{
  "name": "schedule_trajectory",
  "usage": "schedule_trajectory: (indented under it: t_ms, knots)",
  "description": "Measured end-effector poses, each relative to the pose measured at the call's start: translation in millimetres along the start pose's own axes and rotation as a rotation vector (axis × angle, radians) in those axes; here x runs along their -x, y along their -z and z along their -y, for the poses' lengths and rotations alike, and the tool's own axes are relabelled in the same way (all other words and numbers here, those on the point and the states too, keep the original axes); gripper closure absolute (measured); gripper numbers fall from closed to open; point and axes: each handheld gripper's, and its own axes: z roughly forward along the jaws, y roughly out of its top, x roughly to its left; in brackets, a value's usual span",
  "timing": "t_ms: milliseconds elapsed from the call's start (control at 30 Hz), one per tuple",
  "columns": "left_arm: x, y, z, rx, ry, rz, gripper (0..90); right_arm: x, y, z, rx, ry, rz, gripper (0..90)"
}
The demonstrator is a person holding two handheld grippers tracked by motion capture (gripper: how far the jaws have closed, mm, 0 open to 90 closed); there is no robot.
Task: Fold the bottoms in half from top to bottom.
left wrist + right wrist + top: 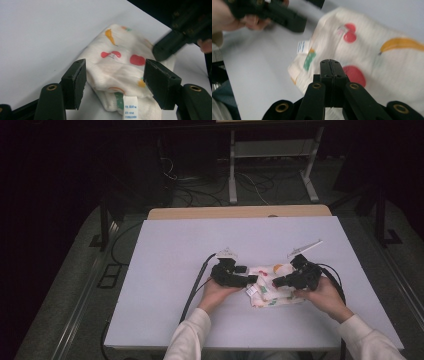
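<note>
A folded white cloth (272, 290) printed with red, orange and green fruit shapes lies on the white table (200, 245), near its front edge. My left gripper (250, 279) is at the cloth's left end. In the left gripper view my left gripper (115, 72) is open, its jaws straddling the cloth (117, 67) above a white care label (130, 107). My right gripper (277, 281) comes in from the right over the cloth. In the right gripper view my right gripper (331, 65) is shut, hovering over the cloth (374, 57) with nothing visibly pinched.
Bare table surface stretches behind and to both sides of the cloth. A wooden board edge (240, 212) runs along the table's back. Beyond it, a white desk frame (232, 175) and loose cables (200, 190) stand on the dark floor.
</note>
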Motion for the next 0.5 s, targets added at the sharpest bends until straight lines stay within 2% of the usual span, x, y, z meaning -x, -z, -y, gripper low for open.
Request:
schedule_trajectory:
  t_ms: [167,400,500]
  knots:
    - [-2.6,0.8,1.2,0.013,0.024,0.001,33.9,-1.5,-5.4,17.6,-0.035,0.009,0.004,87.2]
    - [-4.1,-0.8,1.3,0.018,0.055,0.023,27.8,2.1,-10.2,29.9,-0.02,0.001,0.008,87.4]
    - [-4.7,-1.2,1.3,0.02,0.058,0.016,22.8,1.5,-9.2,32.3,-0.019,-0.003,0.005,87.3]
